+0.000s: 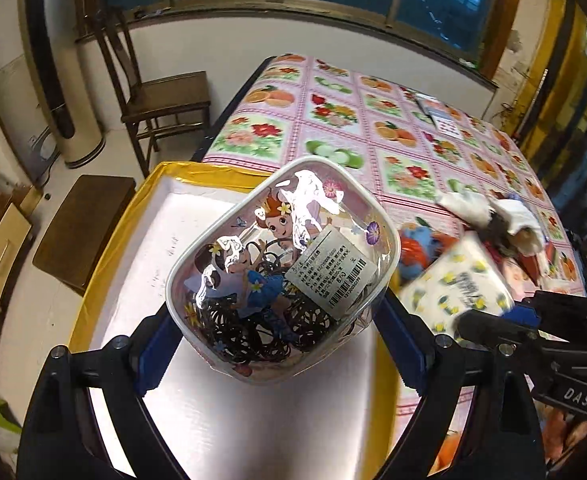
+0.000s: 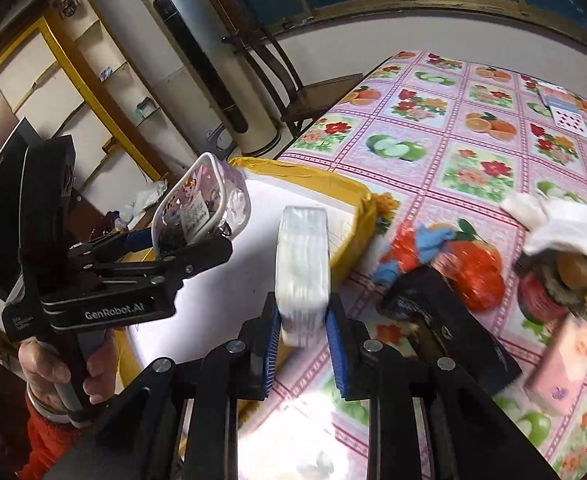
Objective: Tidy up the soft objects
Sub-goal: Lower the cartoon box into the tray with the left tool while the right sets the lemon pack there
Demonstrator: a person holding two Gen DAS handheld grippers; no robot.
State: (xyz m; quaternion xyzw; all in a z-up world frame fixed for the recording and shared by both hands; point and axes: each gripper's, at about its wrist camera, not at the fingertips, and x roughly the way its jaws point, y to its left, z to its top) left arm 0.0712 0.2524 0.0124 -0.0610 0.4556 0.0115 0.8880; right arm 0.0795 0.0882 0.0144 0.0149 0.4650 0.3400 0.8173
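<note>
Left tool (image 1: 281, 344) is clamped on a clear cartoon-printed pouch (image 1: 281, 268) stuffed with dark hair ties, holding it up in the air over the white tray (image 1: 141, 280) with the gold rim, which sits at the near edge of the desk (image 1: 333, 120) with its fruit-and-flower cloth. Right tool (image 2: 303, 344) pinches a tissue pack (image 2: 302, 264) on edge between its blue pads (image 2: 274, 344), raised just beside the tray's gold corner. From the right wrist view, a hand (image 2: 53, 372) in a red sleeve grips the left tool's handle. Further right on the desk lie a red-and-blue plush toy (image 2: 453, 256), a crumpled white cloth (image 2: 561, 224) and a pink tissue pack (image 2: 561, 364), blurred
</note>
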